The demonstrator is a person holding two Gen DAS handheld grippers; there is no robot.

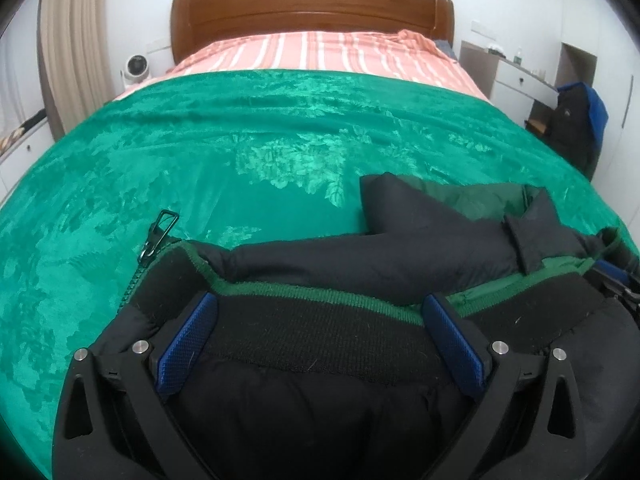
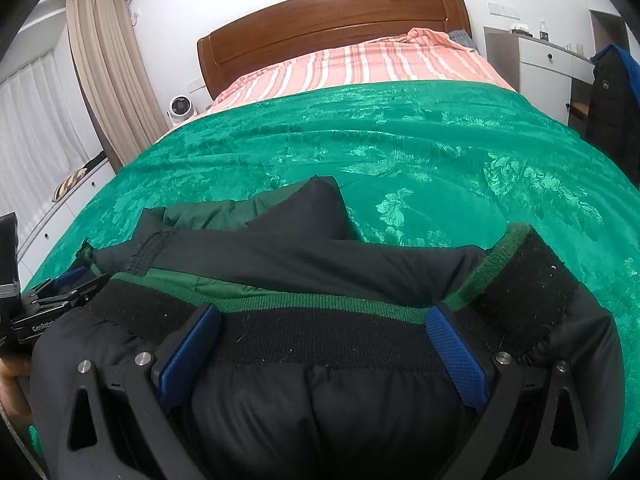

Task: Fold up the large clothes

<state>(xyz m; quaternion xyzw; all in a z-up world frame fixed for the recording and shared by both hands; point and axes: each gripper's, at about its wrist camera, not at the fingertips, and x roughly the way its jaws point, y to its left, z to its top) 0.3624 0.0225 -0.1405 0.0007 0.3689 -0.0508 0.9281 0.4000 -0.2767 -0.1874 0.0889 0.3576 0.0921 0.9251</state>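
A black padded jacket [image 1: 320, 408] with green lining lies bunched on the green bedspread [image 1: 240, 140] at the near edge of the bed. Its ribbed black hem with a green edge [image 1: 320, 336] runs across between the blue pads [image 1: 188, 340] of my left gripper [image 1: 320, 300], which stands wide open over it. A sleeve [image 1: 400, 208] points up the bed, and the zipper pull [image 1: 160, 232] sticks out at the left. In the right wrist view the hem [image 2: 320, 344] likewise spans between the pads [image 2: 456, 352] of my right gripper [image 2: 322, 310], open wide. The left gripper [image 2: 52, 300] shows at that view's left edge.
The far half of the bed has a pink striped sheet [image 1: 320, 48] below a wooden headboard [image 1: 312, 4]. A small white fan [image 1: 136, 66] stands at the left, and a white desk [image 1: 516, 76] with a dark jacket over a chair [image 1: 576, 120] at the right.
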